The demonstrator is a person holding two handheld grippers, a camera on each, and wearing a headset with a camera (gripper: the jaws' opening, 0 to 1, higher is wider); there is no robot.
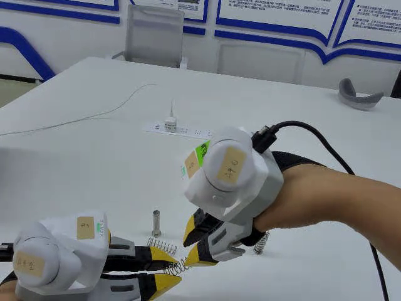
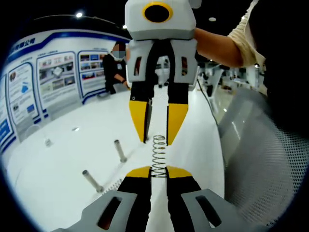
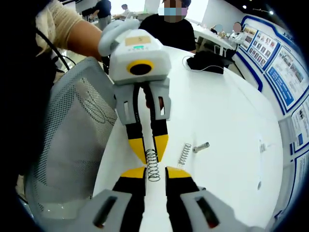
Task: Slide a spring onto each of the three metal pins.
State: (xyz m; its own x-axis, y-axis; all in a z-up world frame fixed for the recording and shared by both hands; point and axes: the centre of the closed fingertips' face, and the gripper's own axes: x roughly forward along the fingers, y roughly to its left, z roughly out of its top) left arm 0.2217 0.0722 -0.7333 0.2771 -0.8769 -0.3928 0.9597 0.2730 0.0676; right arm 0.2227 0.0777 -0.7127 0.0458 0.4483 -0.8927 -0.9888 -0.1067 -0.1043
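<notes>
While the spring (image 2: 158,154) is clamped in the left gripper (image 2: 158,172), its long axis is aimed straight at the facing right gripper (image 2: 156,141), whose jaws stand apart.

My fingers (image 2: 137,173) are matt black plastic, tipped in smooth yellow. The thin coiled wire spring (image 2: 159,154) is bare, shiny metal. The 2 short grey metal pins (image 2: 119,151) look duller, satin. The white worktop (image 1: 94,157) is smooth with a faint sheen.
</notes>
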